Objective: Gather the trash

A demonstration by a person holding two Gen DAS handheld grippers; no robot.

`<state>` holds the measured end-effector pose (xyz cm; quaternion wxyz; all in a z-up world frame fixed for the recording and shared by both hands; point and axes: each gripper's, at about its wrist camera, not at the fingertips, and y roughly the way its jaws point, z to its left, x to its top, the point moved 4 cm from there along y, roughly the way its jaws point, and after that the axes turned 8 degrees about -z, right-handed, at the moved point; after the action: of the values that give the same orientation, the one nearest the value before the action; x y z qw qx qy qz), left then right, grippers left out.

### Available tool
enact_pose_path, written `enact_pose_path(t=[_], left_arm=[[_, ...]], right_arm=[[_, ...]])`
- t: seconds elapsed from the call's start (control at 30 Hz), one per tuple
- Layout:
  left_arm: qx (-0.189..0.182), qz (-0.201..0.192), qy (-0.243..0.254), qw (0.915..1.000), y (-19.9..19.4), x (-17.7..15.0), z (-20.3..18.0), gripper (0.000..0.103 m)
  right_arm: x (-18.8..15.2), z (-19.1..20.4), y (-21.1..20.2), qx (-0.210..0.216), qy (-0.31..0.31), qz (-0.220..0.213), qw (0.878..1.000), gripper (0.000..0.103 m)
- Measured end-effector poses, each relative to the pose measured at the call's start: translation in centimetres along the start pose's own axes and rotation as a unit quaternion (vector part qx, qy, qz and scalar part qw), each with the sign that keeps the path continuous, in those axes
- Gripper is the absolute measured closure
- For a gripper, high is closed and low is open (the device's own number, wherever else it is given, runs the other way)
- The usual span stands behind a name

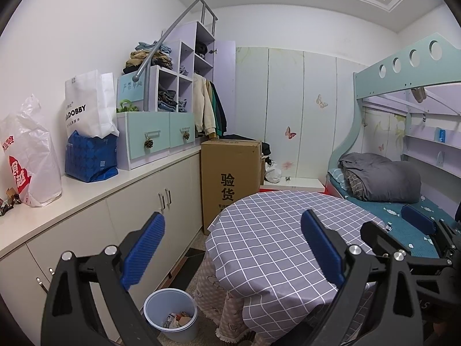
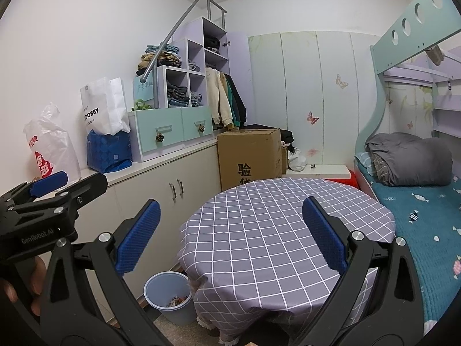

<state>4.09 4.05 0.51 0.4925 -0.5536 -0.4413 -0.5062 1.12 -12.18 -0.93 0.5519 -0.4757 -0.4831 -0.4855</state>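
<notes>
A pale blue trash bin (image 1: 171,314) stands on the floor between the cabinets and the round table, with crumpled wrappers (image 1: 177,319) inside; it also shows in the right wrist view (image 2: 168,295). Small wrappers (image 1: 8,200) lie on the counter at far left. My left gripper (image 1: 233,248) is open and empty, held above the bin and the table edge. My right gripper (image 2: 230,233) is open and empty above the table. The left gripper also shows in the right wrist view (image 2: 43,190), at the left. The right gripper's fingers (image 1: 417,220) show at the right of the left wrist view.
A round table with a grey checked cloth (image 1: 276,230) fills the middle. A white counter (image 1: 95,190) on the left carries plastic bags (image 1: 26,155), a blue bag (image 1: 90,155) and drawers. A cardboard box (image 1: 230,176) stands behind. A bunk bed (image 2: 426,219) is on the right.
</notes>
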Motion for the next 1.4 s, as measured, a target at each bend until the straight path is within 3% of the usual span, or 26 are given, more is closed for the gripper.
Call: enact_pose_path(t=[1.4], left_arm=[[-0.001, 0.008, 0.005, 1.0000, 0.2, -0.7, 1.5, 0.010]], right_arm=[[-0.2, 0.2, 0.6, 0.008, 0.004, 0.008, 1.000, 0.006]])
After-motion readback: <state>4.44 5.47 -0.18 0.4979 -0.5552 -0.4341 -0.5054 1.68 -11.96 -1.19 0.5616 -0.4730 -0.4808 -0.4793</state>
